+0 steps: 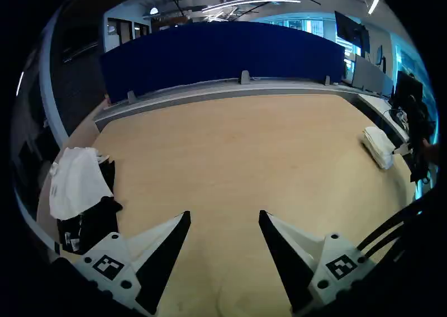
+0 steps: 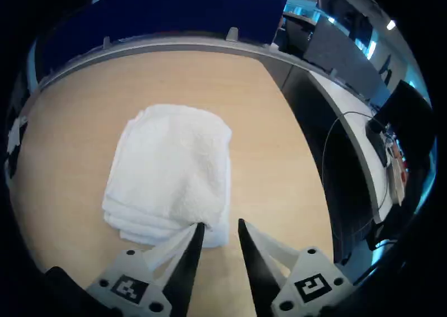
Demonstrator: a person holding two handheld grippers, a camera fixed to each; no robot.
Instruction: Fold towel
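Note:
A white towel (image 2: 173,166), folded into a thick stack of layers, lies on the light wooden table (image 2: 72,93). In the right gripper view my right gripper (image 2: 221,223) sits at the stack's near right corner, its jaws a little apart. The left fingertip (image 2: 198,232) touches the towel's edge, while the right one is off it. In the left gripper view the same towel (image 1: 379,146) lies far off at the table's right edge. My left gripper (image 1: 223,213) stands wide open over bare wood, nothing between its fingers.
A heap of white cloth (image 1: 75,181) over black cloth (image 1: 95,222) lies at the table's left edge. A blue partition (image 1: 223,51) runs along the far side. A grey desk (image 2: 357,143) with cables and dark monitors stands to the right.

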